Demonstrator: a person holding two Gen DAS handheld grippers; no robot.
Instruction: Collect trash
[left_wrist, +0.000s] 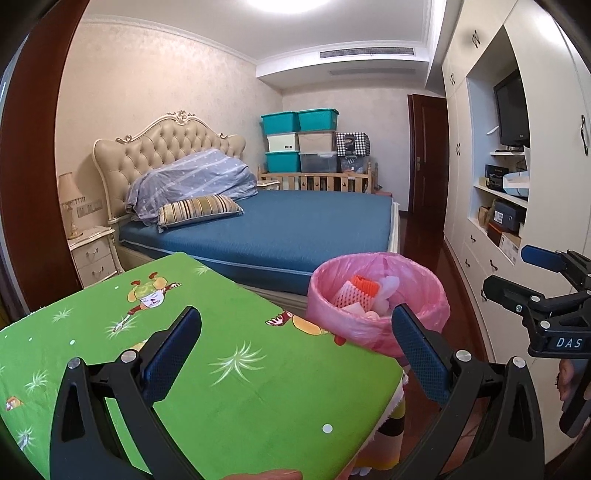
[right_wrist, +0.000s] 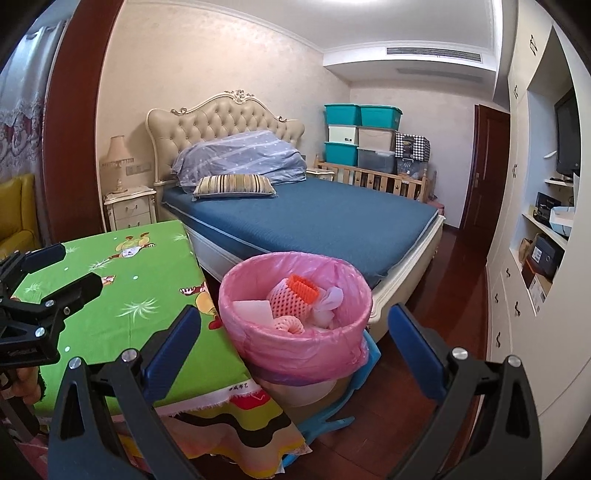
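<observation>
A bin lined with a pink bag (right_wrist: 295, 343) stands on a blue stool beside the table with the green cartoon cloth (right_wrist: 140, 295). It holds trash: pink and orange foam fruit nets (right_wrist: 291, 295), white foam pieces and a crumpled wrapper. The bin also shows in the left wrist view (left_wrist: 376, 314). My left gripper (left_wrist: 295, 354) is open and empty over the table's green cloth (left_wrist: 221, 369). My right gripper (right_wrist: 291, 354) is open and empty, just in front of the bin. Each gripper shows in the other's view: the right one (left_wrist: 524, 280) and the left one (right_wrist: 70, 269).
A bed with a blue mattress (right_wrist: 314, 221) lies behind the bin. White wardrobes with shelves (right_wrist: 546, 229) line the right wall. A nightstand with a lamp (right_wrist: 129, 206) stands left of the bed. Stacked storage boxes (right_wrist: 362, 136) and a wooden crib rail are at the back.
</observation>
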